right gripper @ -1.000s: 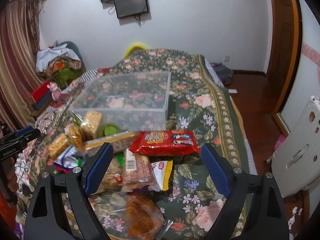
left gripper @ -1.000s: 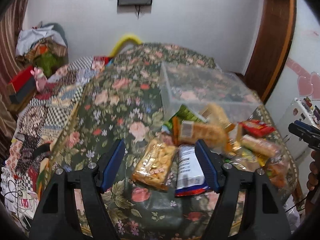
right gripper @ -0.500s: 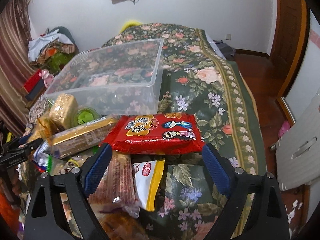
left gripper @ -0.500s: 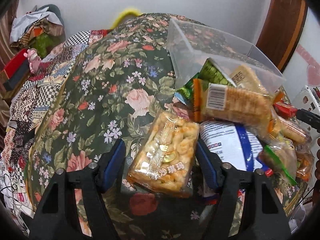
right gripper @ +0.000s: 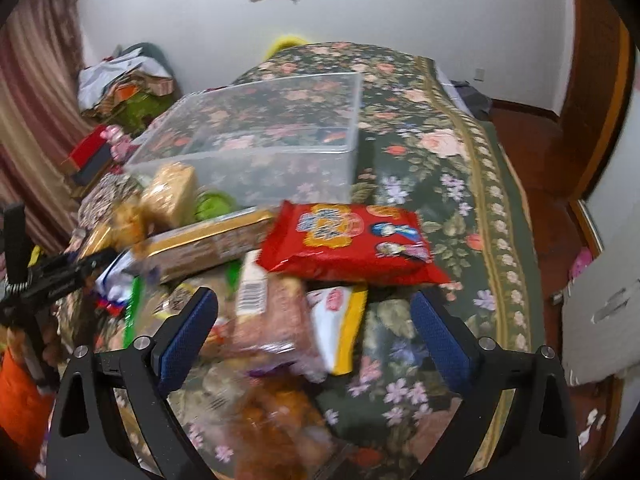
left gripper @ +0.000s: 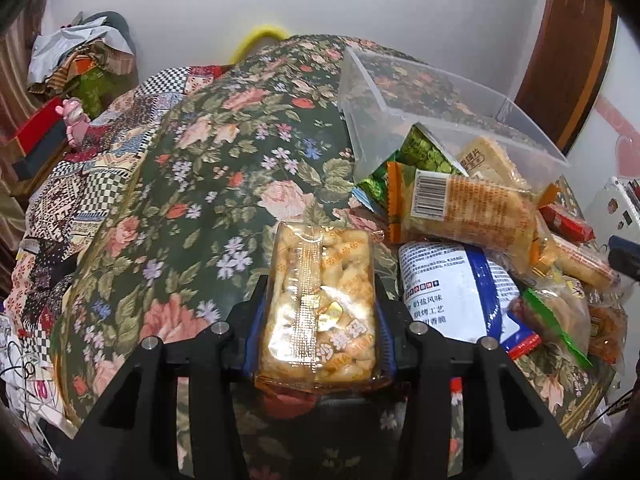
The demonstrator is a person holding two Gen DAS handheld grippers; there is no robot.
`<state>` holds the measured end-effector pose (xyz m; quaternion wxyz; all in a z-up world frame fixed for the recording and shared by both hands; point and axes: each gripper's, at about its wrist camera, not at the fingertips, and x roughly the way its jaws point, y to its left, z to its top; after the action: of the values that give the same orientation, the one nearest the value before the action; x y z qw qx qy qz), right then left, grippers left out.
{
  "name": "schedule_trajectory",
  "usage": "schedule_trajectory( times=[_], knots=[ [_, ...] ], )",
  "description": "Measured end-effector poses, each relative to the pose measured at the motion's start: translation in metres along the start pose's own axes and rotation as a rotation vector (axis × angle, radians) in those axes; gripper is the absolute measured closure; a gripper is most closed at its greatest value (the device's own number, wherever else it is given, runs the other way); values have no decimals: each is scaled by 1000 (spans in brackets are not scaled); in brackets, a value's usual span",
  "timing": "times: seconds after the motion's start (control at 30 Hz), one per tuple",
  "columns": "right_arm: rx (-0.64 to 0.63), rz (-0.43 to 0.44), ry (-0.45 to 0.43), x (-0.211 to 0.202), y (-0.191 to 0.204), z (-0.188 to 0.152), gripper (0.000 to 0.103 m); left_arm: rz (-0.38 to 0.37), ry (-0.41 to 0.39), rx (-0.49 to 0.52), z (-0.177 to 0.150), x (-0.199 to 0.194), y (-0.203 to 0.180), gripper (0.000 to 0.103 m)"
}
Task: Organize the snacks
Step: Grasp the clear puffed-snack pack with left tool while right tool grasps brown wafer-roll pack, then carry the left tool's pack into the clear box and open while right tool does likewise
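Note:
My left gripper [left gripper: 318, 332] is shut on a clear pack of golden fried snacks [left gripper: 320, 300], its blue pads pressed on both long sides. Right of it lie a blue-and-white bag [left gripper: 452, 296] and an orange cracker pack [left gripper: 460, 212]. A clear plastic bin [left gripper: 420, 108] stands behind the pile. My right gripper [right gripper: 314, 336] is open above the pile, over a pinkish wafer pack [right gripper: 272, 320] and a yellow-and-white sachet [right gripper: 340, 320]. A red snack bag [right gripper: 348, 240] lies just beyond it, in front of the bin [right gripper: 260, 136].
The snacks lie on a floral cloth [left gripper: 180, 216] over a table. Clothes and boxes [left gripper: 76, 64] are stacked at the far left. A wooden door frame [left gripper: 568, 52] stands at the right. The left gripper's body [right gripper: 52, 280] shows at the left of the right wrist view.
My left gripper has moved in and closed on the fried snack pack, which was lying loose between open fingers. My right gripper has dropped closer to the pile and stays open.

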<state>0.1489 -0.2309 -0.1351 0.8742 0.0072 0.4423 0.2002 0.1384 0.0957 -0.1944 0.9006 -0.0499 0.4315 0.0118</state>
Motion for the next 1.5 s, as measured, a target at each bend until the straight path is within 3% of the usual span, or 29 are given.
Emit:
schedule_trajectory(
  times=[0.17,0.53,0.97,1.23,1.5],
  knots=[
    [-33,38,57,18,10,3,37,5,-23,-1,-3,-17,4,58],
    [-105,-16,99,37,20,1,60,-3,-44,-11,-5,-34,5,58],
    [-106,21,7,-14,30,1,60,-28,-123,20,17,-69,-18,58],
    [-88,44,-115,-44,32,22,60,-64,-180,43,40,-87,-41,58],
    [-49,32,-189,-42,29,48,60,-87,-219,61,75,-82,-61,58]
  ],
)
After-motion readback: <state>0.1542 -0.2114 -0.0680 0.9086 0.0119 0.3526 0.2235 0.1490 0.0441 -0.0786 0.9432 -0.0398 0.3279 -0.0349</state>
